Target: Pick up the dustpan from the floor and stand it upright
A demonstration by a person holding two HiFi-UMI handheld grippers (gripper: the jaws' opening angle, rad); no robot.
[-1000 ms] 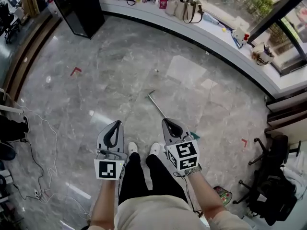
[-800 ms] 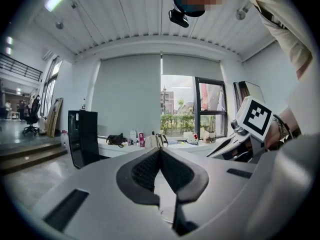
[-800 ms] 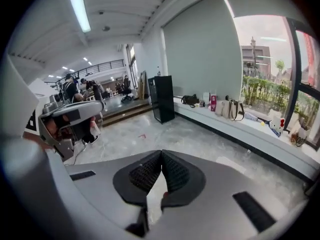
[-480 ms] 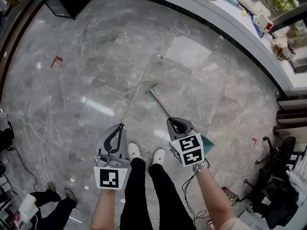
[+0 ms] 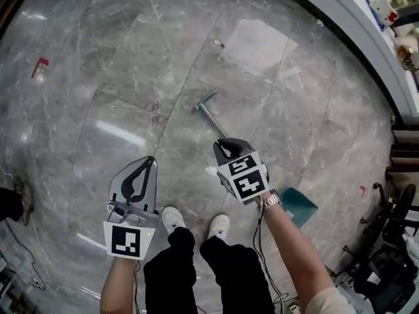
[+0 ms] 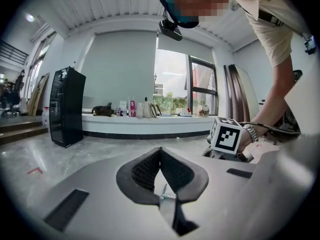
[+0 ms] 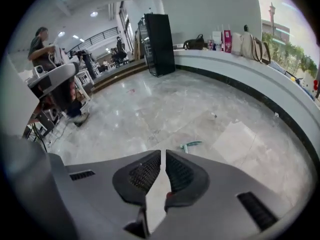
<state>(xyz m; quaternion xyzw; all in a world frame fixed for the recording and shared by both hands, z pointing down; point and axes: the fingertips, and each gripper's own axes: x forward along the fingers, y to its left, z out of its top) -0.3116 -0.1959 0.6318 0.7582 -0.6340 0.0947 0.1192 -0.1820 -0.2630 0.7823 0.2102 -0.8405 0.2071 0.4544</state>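
Note:
The dustpan lies flat on the grey marble floor. Its thin metal handle (image 5: 211,115) points away from me, and its teal pan (image 5: 298,206) shows beside my right wrist. My right gripper (image 5: 223,151) hovers above the near part of the handle, jaws shut with nothing between them. The handle's teal tip (image 7: 192,145) shows on the floor just beyond those jaws in the right gripper view. My left gripper (image 5: 150,163) hangs to the left over bare floor, also shut and holding nothing. The left gripper view shows the right gripper's marker cube (image 6: 224,134).
A curved white ledge (image 5: 357,28) runs along the far right, with bags (image 7: 251,45) on it. A black cabinet (image 7: 159,44) stands at the back. An office chair (image 5: 391,254) sits at the right. Red tape marks (image 5: 40,65) are on the floor. A person (image 7: 42,46) stands far left.
I have stepped forward and the head view has tipped further down. The right gripper now sits over the dustpan handle, and the teal pan lies beside my right wrist. Both grippers stay shut.

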